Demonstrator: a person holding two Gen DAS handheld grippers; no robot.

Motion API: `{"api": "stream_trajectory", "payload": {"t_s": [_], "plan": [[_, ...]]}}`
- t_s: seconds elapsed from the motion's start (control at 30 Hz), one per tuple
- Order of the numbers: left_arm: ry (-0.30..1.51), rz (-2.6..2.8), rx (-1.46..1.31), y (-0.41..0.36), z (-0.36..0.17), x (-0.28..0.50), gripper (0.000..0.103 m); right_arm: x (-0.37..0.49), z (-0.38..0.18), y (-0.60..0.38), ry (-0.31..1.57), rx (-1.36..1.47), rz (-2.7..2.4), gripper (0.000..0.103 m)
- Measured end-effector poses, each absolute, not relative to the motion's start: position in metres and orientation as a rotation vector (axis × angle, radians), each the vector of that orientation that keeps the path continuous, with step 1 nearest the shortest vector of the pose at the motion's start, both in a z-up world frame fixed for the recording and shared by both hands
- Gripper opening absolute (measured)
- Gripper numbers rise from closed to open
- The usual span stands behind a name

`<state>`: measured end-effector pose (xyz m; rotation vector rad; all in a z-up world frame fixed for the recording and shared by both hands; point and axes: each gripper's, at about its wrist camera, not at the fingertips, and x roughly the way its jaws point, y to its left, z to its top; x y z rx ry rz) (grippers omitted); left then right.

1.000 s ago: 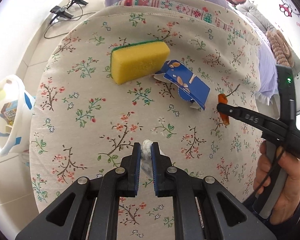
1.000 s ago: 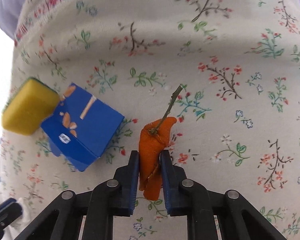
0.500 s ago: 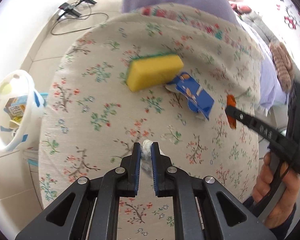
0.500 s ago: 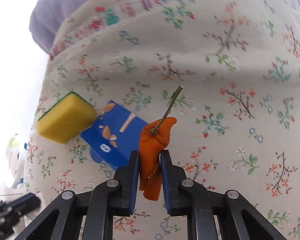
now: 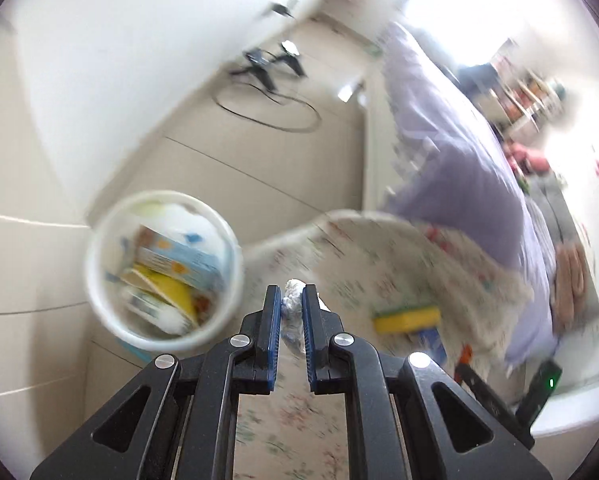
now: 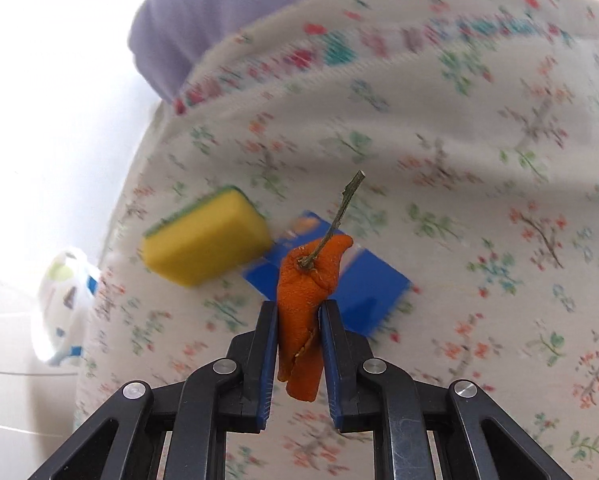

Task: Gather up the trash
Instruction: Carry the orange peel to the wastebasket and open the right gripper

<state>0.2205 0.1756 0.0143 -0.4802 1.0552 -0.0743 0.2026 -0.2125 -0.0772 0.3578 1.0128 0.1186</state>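
Left gripper (image 5: pixel 290 309): fingers pinching a crumpled white wad (image 5: pixel 292 307), lower centre of frame, just right of the round white bin (image 5: pixel 99 280) holding cartons.
Right gripper (image 6: pixel 298 316): fingers clamped on curled, pebbled orange peel (image 6: pixel 305 292) with thin stem, held above floral cloth tabletop (image 6: pixel 459 160).
Yellow block sponge (image 6: pixel 205 242), green-backed, left of centre, touching flat blue carton (image 6: pixel 363 284).
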Motion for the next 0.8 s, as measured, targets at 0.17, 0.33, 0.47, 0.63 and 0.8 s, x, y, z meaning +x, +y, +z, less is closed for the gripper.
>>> {"api": "stream_trajectory", "payload": {"t_s": [0.17,0.33,0.47,0.63,0.8], "plan": [[1.082,0.043,-0.556,0.232,-0.001,0.232,0.011,0.217,-0.07,-0.144,1.004,0.282,0.26,0.019],[1.136,0.076,-0.595,0.253,-0.022,0.242,0.011,0.234,-0.073,-0.063,1.012,0.225,0.401,0.019],[1.16,0.092,-0.58,0.261,-0.032,0.247,0.011,0.251,-0.08,-0.005,1.04,0.235,0.502,0.019],[1.235,0.096,-0.554,0.267,-0.048,0.257,0.022,0.265,-0.091,0.054,1.082,0.207,0.586,0.019],[1.229,0.129,-0.583,0.278,-0.048,0.253,0.034,0.273,-0.098,0.08,1.094,0.192,0.608,0.019]]}}
